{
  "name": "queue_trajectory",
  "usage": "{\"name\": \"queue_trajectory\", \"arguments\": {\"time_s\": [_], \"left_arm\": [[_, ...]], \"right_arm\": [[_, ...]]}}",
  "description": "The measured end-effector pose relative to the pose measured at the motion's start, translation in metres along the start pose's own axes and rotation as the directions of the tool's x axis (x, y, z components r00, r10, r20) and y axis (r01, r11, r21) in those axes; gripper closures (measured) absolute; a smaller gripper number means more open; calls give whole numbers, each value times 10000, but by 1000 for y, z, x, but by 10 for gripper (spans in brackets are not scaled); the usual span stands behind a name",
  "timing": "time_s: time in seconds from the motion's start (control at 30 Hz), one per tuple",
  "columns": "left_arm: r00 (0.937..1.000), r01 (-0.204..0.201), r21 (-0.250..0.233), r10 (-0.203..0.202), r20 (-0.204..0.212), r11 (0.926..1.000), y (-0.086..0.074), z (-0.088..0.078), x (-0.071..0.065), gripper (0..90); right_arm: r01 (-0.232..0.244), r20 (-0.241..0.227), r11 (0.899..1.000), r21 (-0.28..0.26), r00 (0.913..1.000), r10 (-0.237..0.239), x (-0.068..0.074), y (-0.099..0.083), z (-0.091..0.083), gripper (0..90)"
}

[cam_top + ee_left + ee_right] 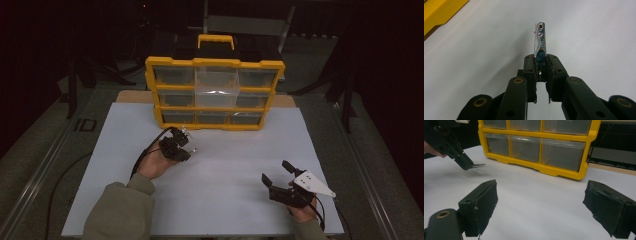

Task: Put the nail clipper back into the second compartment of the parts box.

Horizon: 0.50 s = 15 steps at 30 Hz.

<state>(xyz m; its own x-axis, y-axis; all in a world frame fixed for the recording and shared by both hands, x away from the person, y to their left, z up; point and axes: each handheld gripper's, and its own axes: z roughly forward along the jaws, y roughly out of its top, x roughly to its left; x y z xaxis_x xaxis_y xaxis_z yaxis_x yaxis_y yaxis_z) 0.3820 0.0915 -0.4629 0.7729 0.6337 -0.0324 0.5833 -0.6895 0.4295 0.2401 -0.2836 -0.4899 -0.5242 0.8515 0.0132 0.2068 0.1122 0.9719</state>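
Note:
My left gripper [188,149] hovers over the white sheet in front of the drawer cabinet, shut on a small shiny metal clip, like a nail clipper [540,40]. The clip pokes out beyond the fingertips in the left gripper view [541,63], and the right gripper view catches it from the side [479,165] at the left gripper [466,163]. My right gripper [276,172] rests near the sheet's front right, its jaws wide open with nothing between them [541,205].
A yellow organiser with clear plastic drawers [215,92] stands upright at the back of the white sheet [220,170], its handle on top. Its lower drawers face the right gripper [536,145]. Dark floor and metal rails surround the table.

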Motion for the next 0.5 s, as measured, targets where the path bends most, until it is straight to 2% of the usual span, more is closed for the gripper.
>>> {"name": "queue_trajectory", "arguments": {"time_s": [0.5], "left_arm": [[10000,-38,-317,36,-60,9995,-2,-11,-1,797]], "right_arm": [[19,10,10000,-2,10000,-19,0,0,0,114]]}}
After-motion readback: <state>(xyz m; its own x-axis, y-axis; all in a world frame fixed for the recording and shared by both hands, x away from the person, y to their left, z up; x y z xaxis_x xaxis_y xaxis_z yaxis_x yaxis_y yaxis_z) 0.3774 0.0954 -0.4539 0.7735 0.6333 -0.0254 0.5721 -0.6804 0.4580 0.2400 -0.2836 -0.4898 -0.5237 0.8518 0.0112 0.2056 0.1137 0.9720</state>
